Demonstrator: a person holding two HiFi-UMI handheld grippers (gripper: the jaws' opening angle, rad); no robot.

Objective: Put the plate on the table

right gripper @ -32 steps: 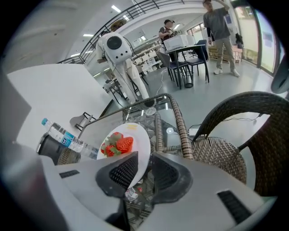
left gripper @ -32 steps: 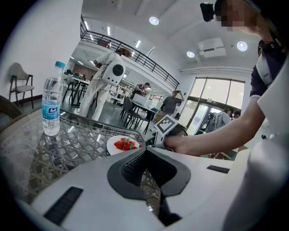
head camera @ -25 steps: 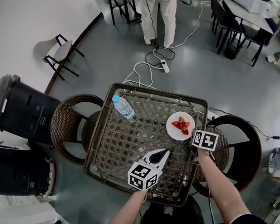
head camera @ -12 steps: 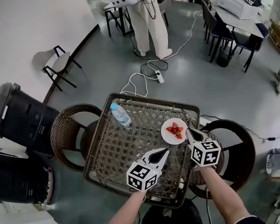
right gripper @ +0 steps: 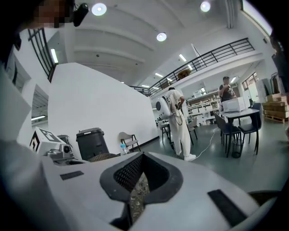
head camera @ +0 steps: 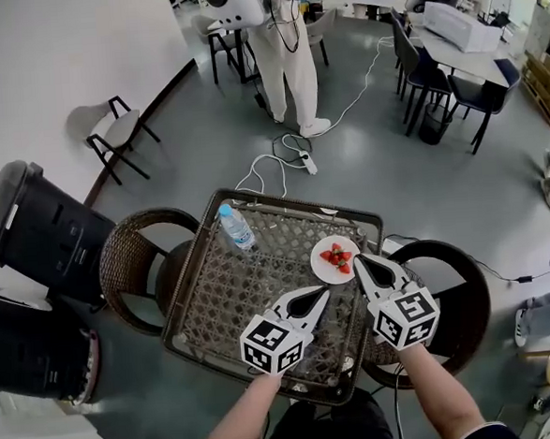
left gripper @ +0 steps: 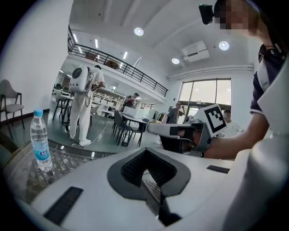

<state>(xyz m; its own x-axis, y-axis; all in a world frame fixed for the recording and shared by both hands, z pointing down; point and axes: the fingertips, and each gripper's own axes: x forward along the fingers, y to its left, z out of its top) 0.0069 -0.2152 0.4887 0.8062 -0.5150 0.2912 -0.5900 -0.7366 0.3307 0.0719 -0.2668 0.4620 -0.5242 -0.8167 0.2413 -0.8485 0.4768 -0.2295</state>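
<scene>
Plate (head camera: 326, 268) carrying strawberries (head camera: 337, 255) sits on the wicker table (head camera: 251, 286); probably stiff, light and breakable, best taken by its bare rim. Right gripper (head camera: 361, 263), just beside it, and left gripper (head camera: 320, 298) have fingers together, empty.

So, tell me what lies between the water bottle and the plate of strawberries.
Nothing. In the head view, only bare woven table top runs from the water bottle to the plate, which stand well apart on it.

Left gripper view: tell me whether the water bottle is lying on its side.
No, the water bottle stands upright on the wicker table, with its blue cap at the top.
</scene>
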